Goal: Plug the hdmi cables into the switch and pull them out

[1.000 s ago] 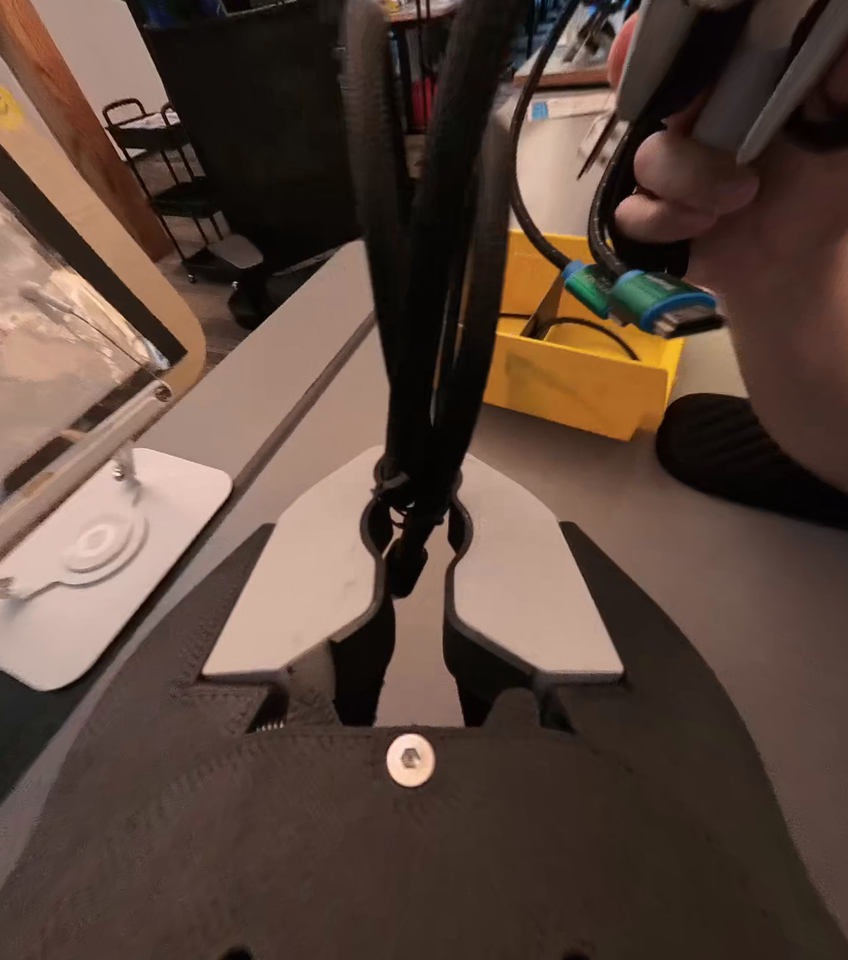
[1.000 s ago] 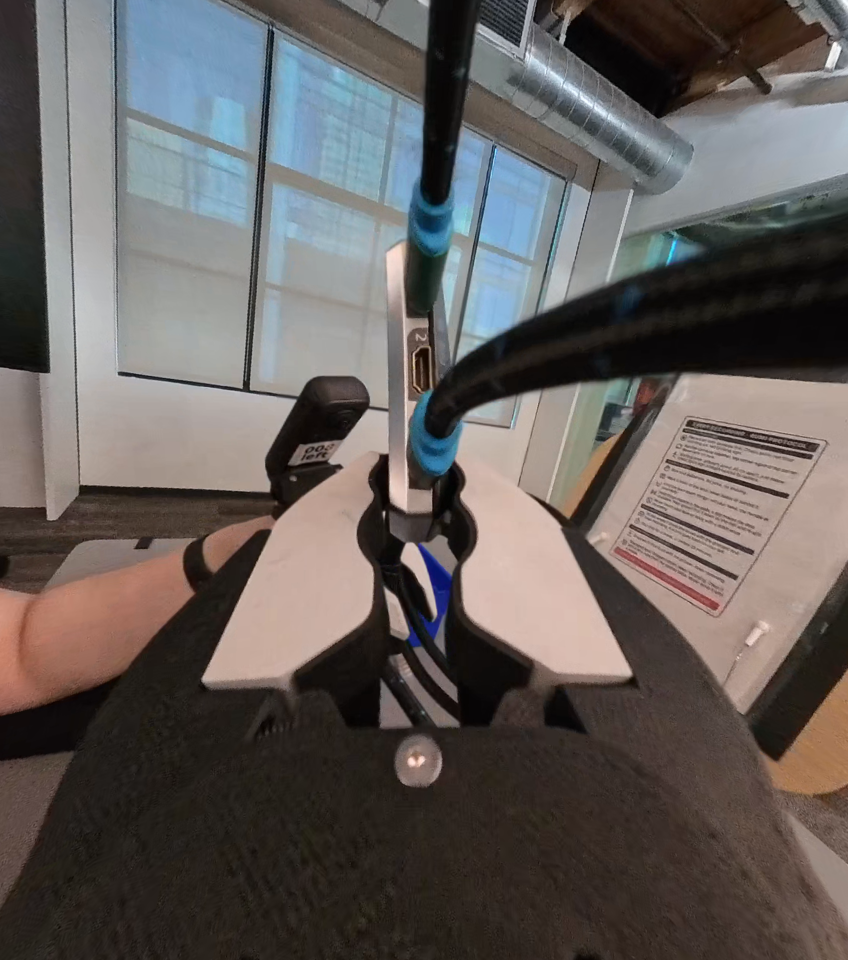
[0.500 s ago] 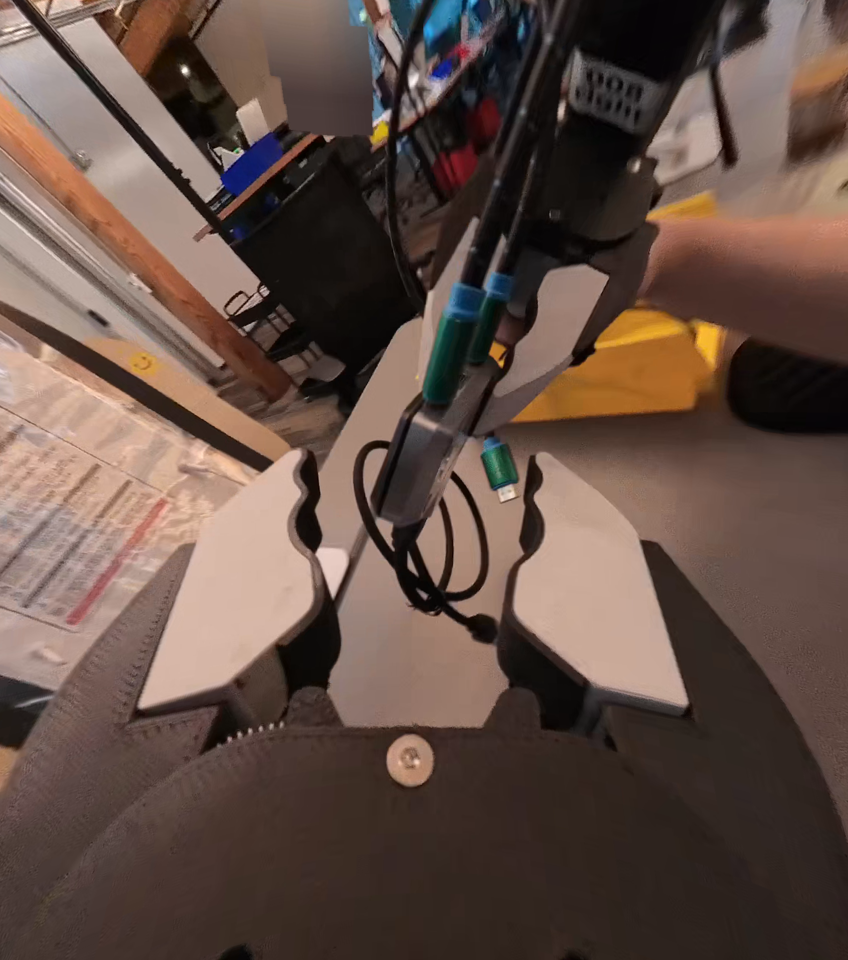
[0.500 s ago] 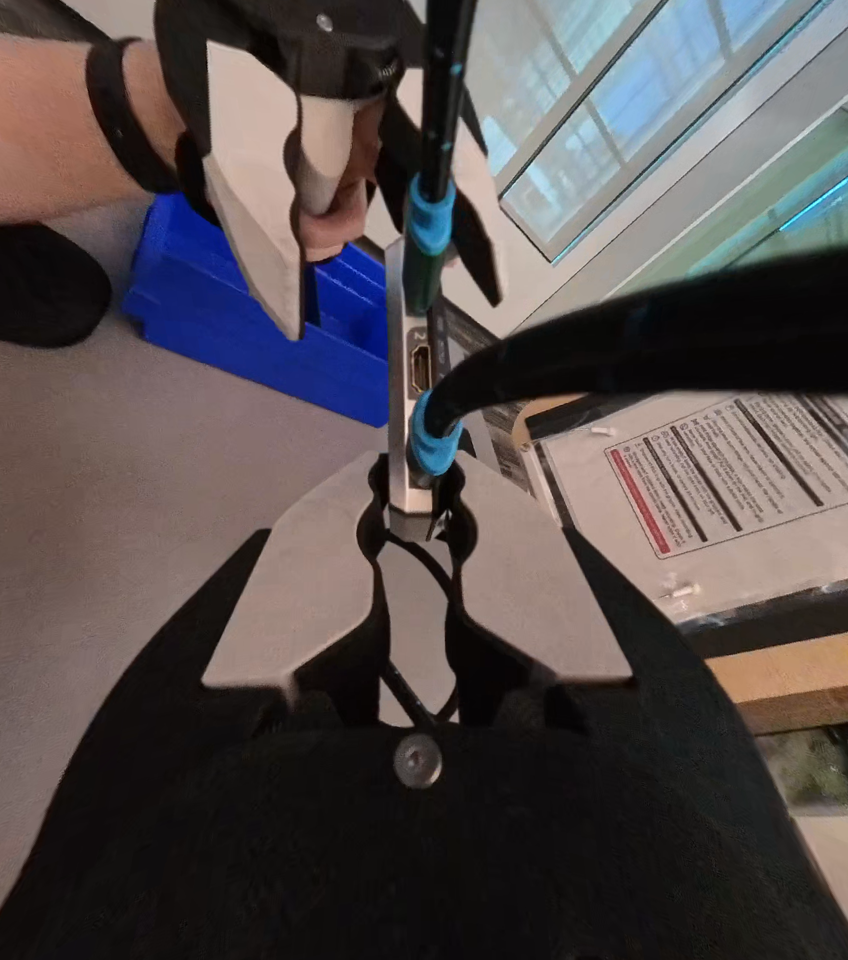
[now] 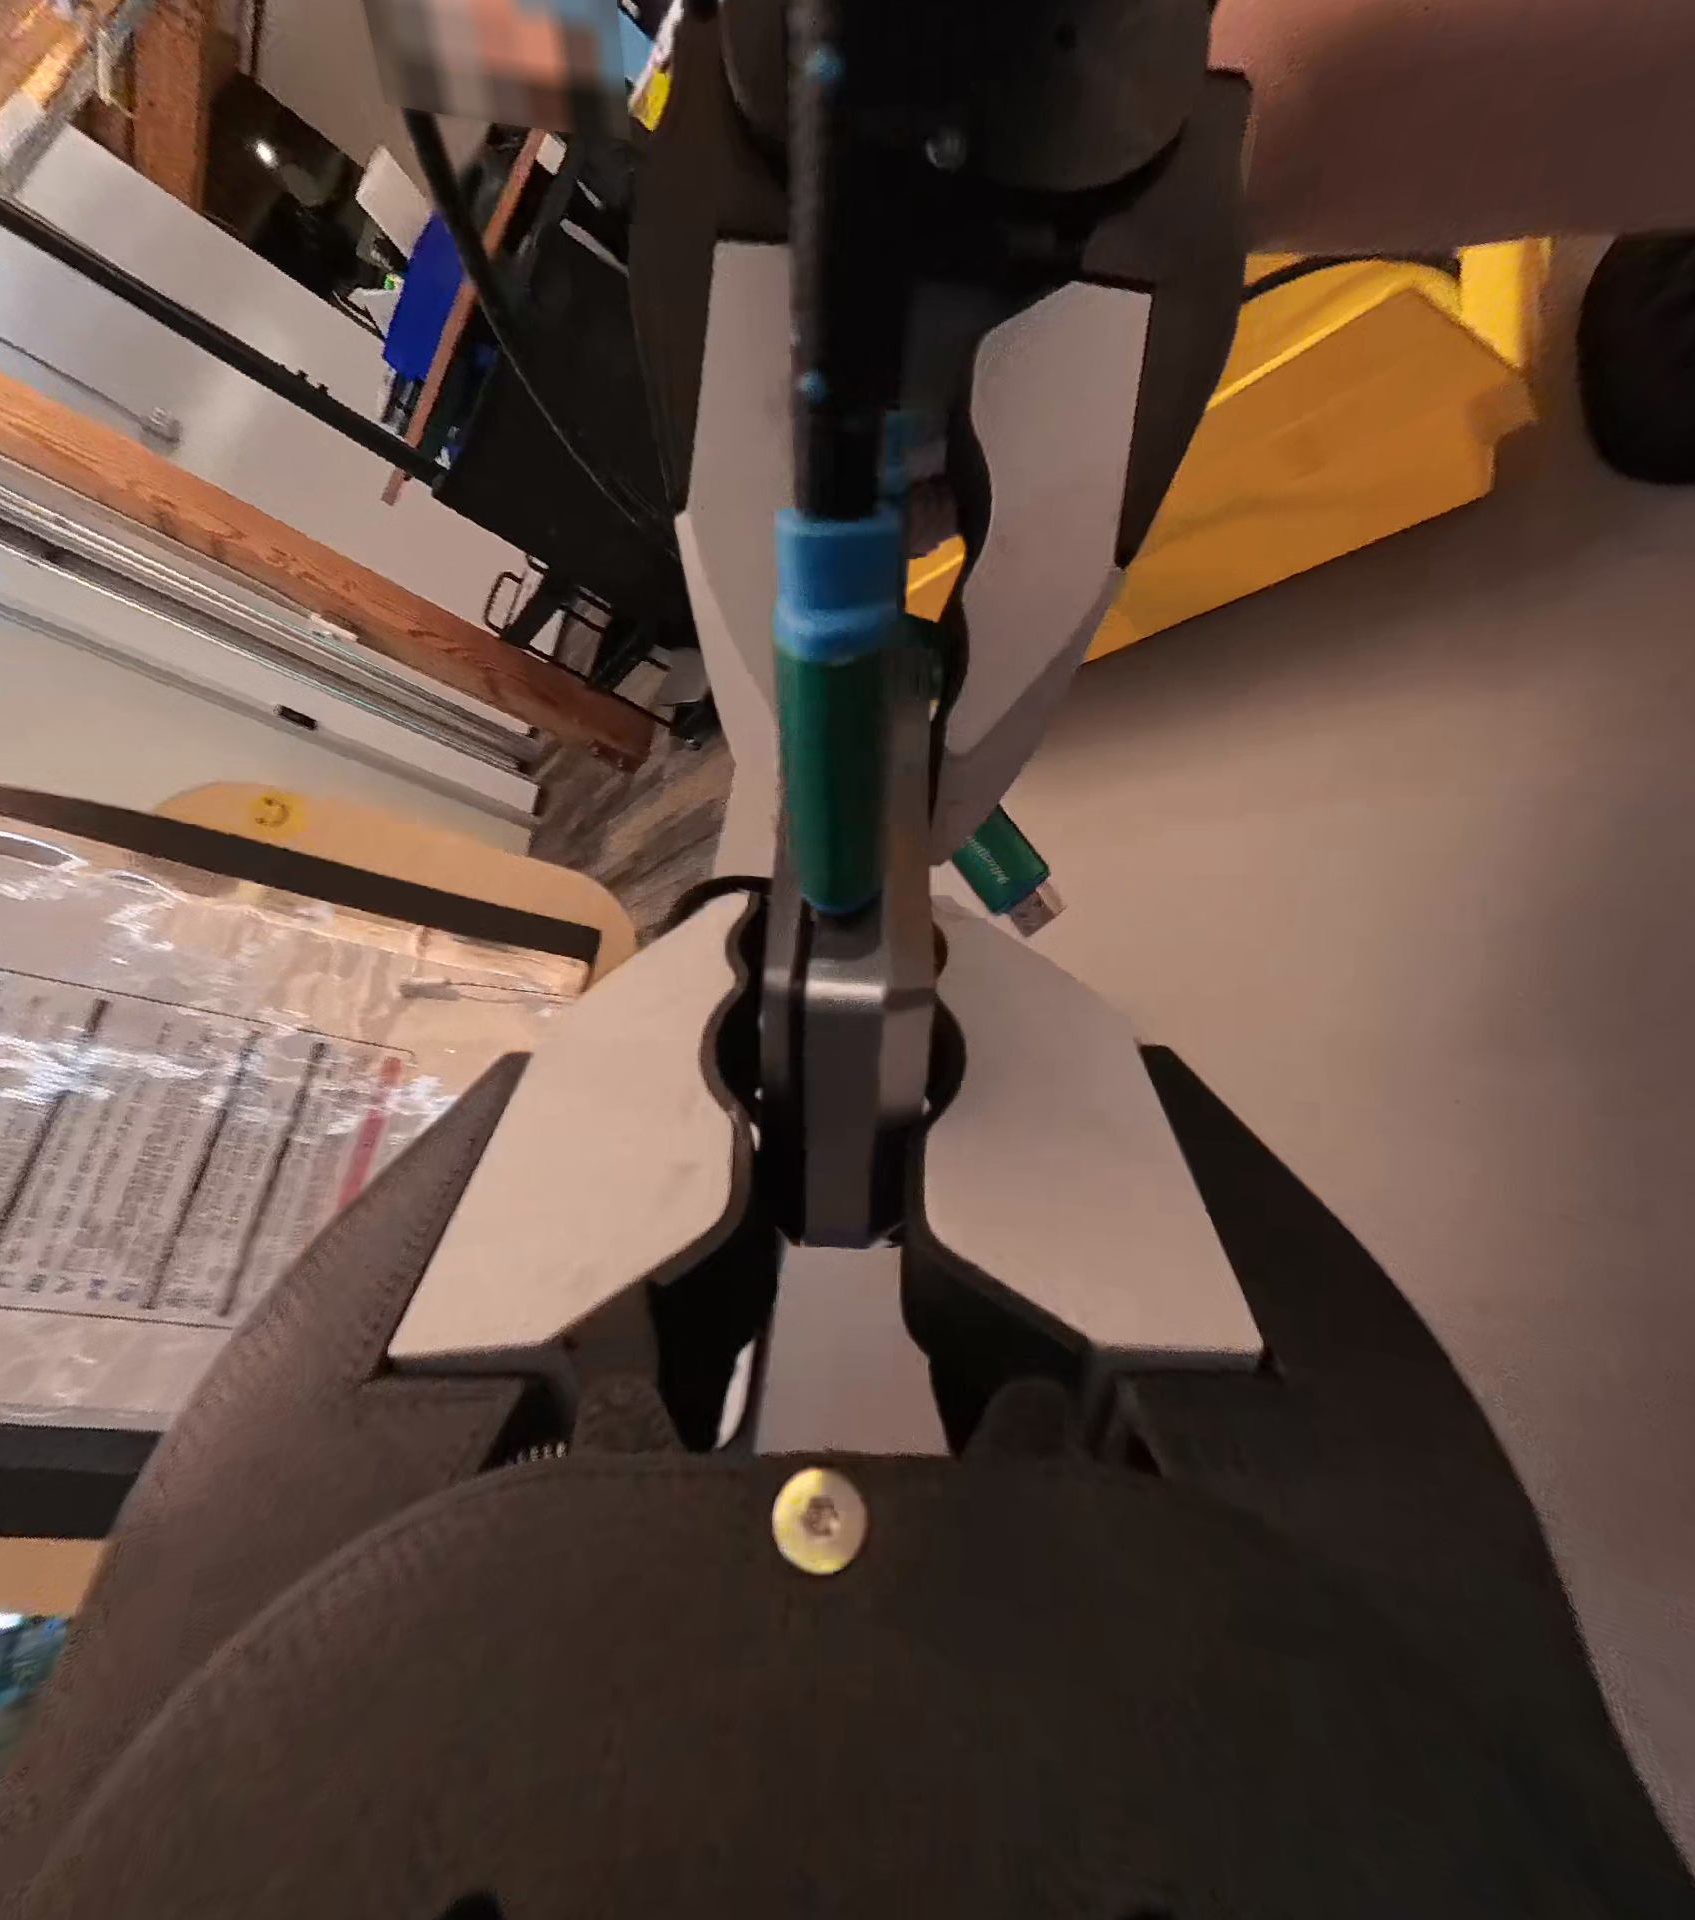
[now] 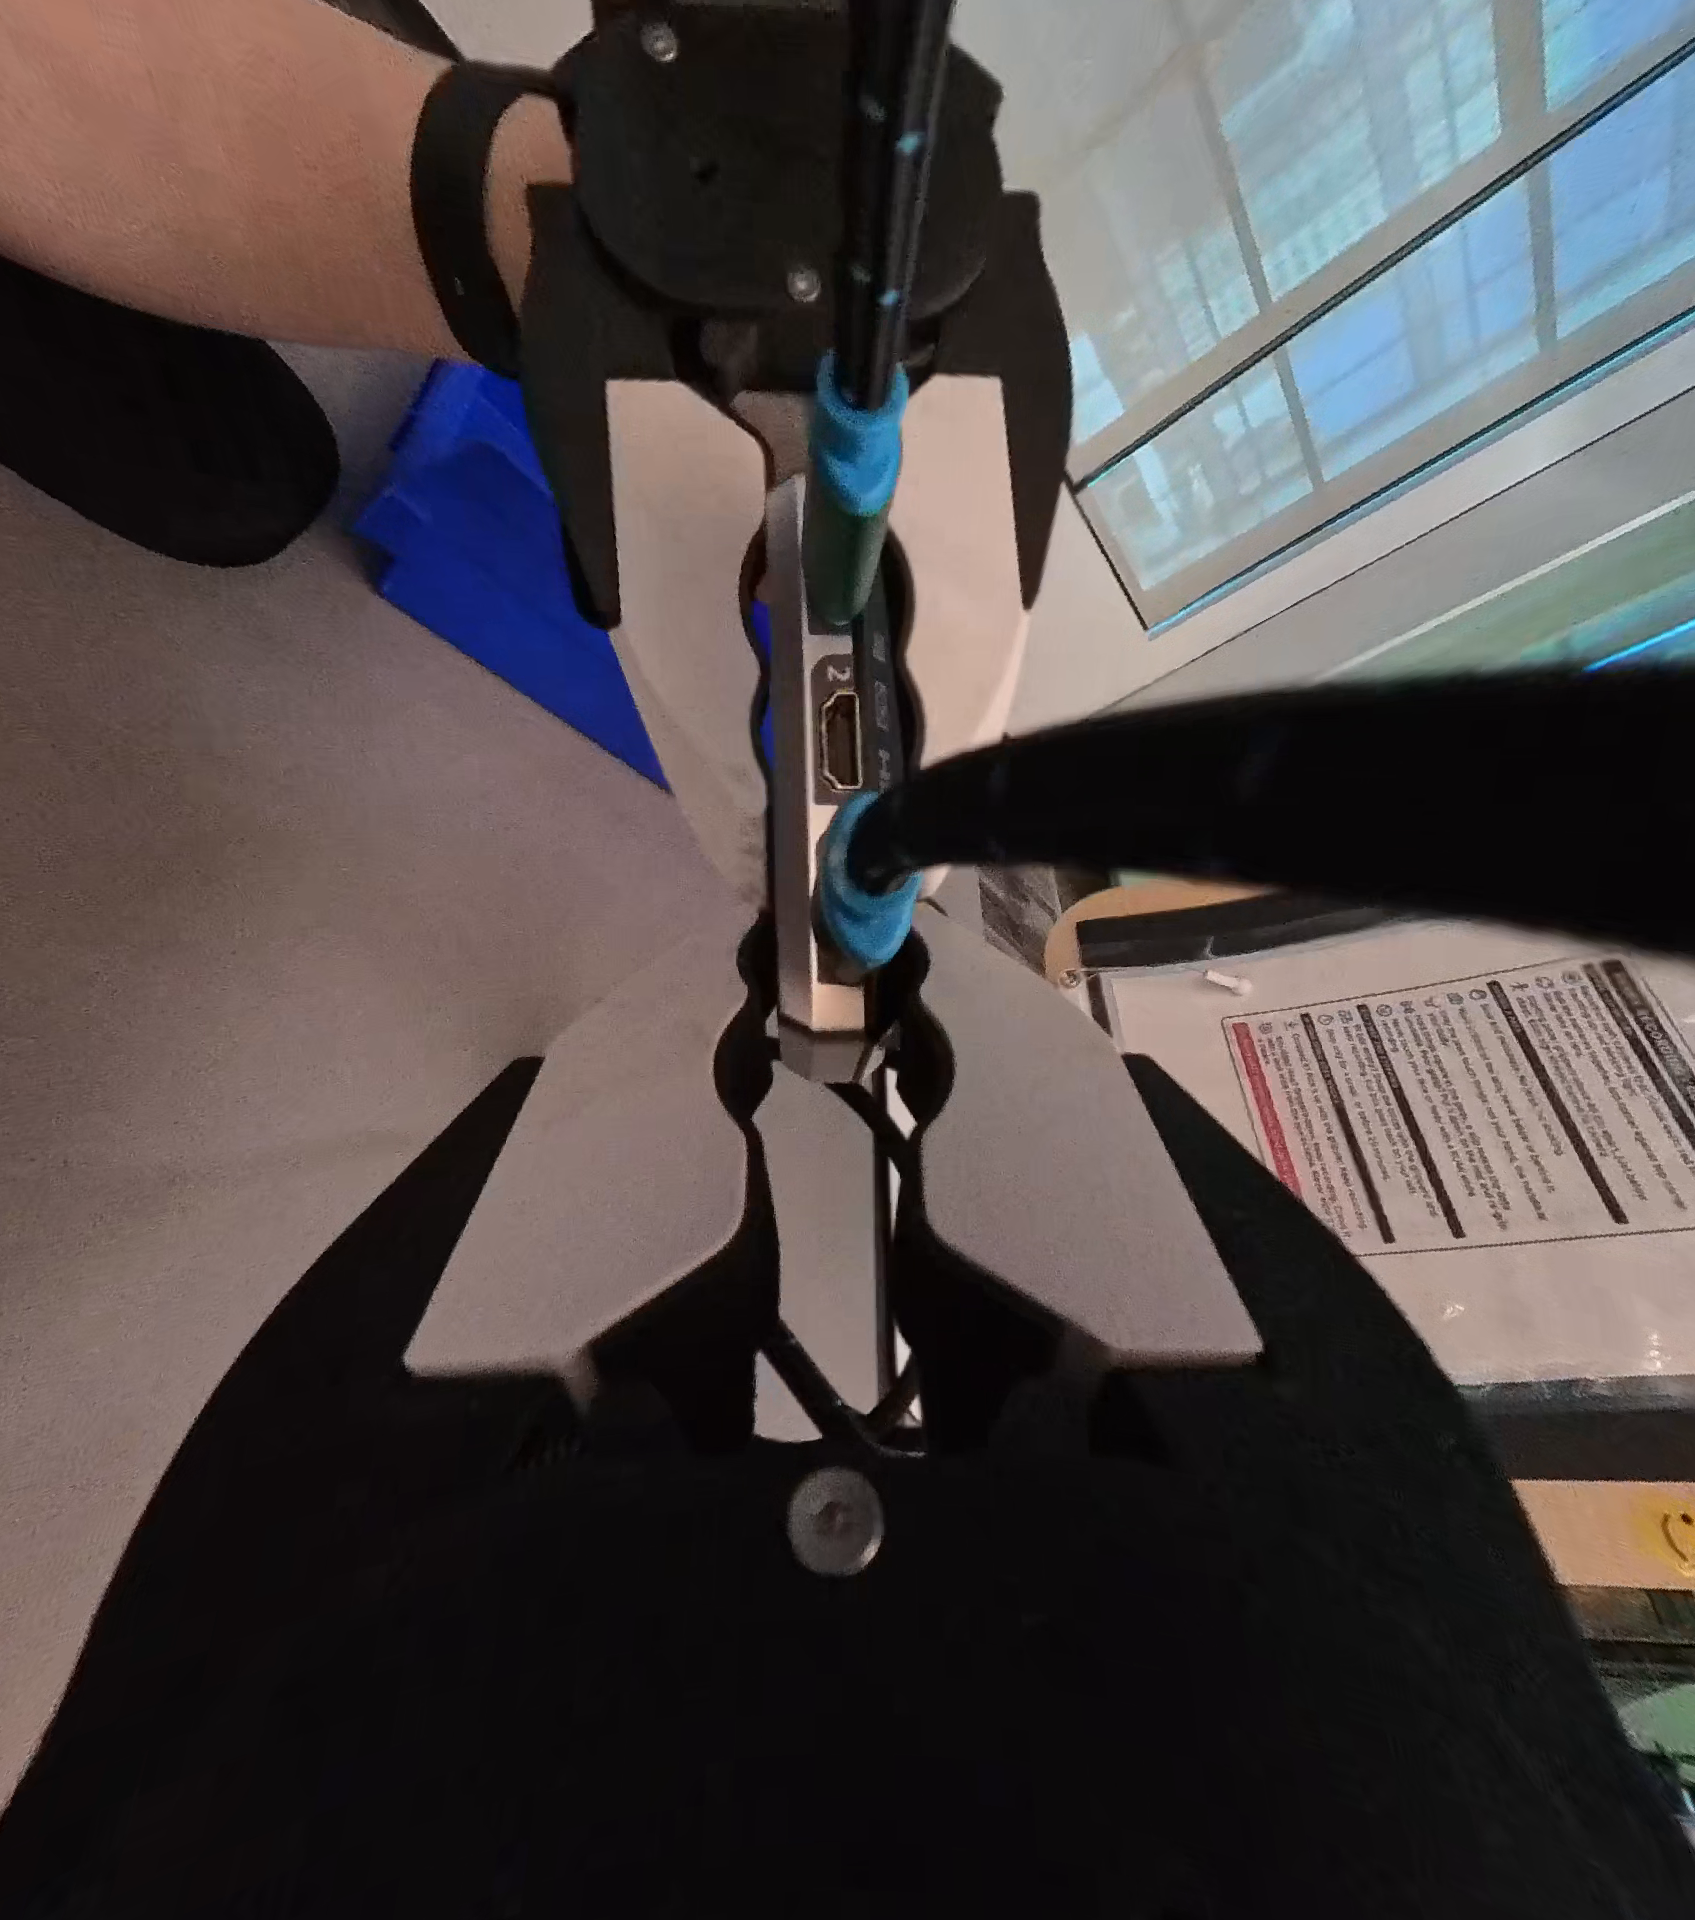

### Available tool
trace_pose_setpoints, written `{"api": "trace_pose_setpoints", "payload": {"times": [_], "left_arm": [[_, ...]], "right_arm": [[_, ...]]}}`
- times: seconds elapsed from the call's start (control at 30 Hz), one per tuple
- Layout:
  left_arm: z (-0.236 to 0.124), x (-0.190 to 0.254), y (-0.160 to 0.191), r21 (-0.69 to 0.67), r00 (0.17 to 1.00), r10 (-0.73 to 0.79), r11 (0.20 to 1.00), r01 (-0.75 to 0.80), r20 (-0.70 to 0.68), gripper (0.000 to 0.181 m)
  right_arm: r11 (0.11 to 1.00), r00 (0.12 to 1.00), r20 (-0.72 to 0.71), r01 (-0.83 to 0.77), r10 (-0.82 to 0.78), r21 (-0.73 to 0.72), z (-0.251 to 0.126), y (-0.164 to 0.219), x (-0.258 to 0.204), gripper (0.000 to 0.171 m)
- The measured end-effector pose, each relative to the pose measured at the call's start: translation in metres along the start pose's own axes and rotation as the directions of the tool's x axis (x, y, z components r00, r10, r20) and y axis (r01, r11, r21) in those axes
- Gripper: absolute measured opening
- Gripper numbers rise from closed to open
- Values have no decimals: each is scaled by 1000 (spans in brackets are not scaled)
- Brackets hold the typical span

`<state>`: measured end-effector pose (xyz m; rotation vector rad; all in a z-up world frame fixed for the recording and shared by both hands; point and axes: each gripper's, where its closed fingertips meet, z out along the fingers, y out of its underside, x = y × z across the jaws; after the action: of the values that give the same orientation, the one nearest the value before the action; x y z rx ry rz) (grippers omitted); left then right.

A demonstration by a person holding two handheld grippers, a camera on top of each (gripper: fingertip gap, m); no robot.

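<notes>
The grey HDMI switch (image 6: 801, 665) hangs in the air between both grippers. My right gripper (image 6: 838, 935) is shut on its near end. My left gripper (image 5: 838, 925) is shut on the opposite end (image 5: 843, 1091); it shows far off in the right wrist view (image 6: 838, 862). Two green plugs with blue collars sit in the switch, one at the far end (image 6: 848, 499) and one near my right fingers (image 6: 864, 894), its thick black cable (image 6: 1342, 790) running right. The middle port (image 6: 841, 743) is empty. A loose green plug (image 5: 1004, 873) hangs beside the switch.
A yellow bin (image 5: 1321, 436) and a blue bin (image 6: 510, 582) stand on the grey table (image 5: 1445, 935). A board with a laminated sheet (image 6: 1445, 1122) leans at the table's side. The person's forearm (image 6: 199, 177) and a black pad (image 6: 95, 436) are behind the left gripper. The tips of both grippers are at nearly the same place.
My left gripper let go of the black cable bundle, opened, moved up to the switch and shut on its free end. My right gripper tipped downward, still holding the switch.
</notes>
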<state>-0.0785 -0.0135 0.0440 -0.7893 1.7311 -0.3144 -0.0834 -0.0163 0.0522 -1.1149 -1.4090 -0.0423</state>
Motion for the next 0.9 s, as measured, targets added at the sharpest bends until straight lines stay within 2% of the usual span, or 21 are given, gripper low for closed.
{"api": "trace_pose_setpoints", "payload": {"times": [0.13,0.23,0.3,0.37,0.43,0.5,0.63,0.77,0.9], "left_arm": [[6,-4,2,-31,998,44,999,-42,44,25],[10,-15,14,-96,992,68,994,-57,111,24],[9,-26,26,-150,987,52,988,-29,152,24],[8,-36,36,-180,979,34,984,2,199,23],[7,-46,43,-201,965,40,979,13,260,23],[6,-54,48,-226,947,67,974,6,314,22],[4,-66,51,-270,904,127,963,-13,409,22],[1,-72,54,-306,872,187,951,-45,452,23],[1,-73,51,-328,850,233,942,-76,472,23]], "right_arm": [[999,999,-47,13,-14,-30,-2,6,7,23],[998,986,-165,-16,6,-57,-11,16,27,38],[996,978,-196,-82,74,-31,-16,18,35,33],[990,978,-159,-141,136,-20,-15,18,31,32],[971,973,-58,-225,221,-76,-14,24,17,32],[933,936,-41,-352,350,-71,-12,19,18,32],[823,824,-42,-561,565,90,1,-20,34,35],[779,766,-142,-615,627,125,14,-30,43,34],[764,740,-201,-640,642,83,23,-25,41,32]]}}
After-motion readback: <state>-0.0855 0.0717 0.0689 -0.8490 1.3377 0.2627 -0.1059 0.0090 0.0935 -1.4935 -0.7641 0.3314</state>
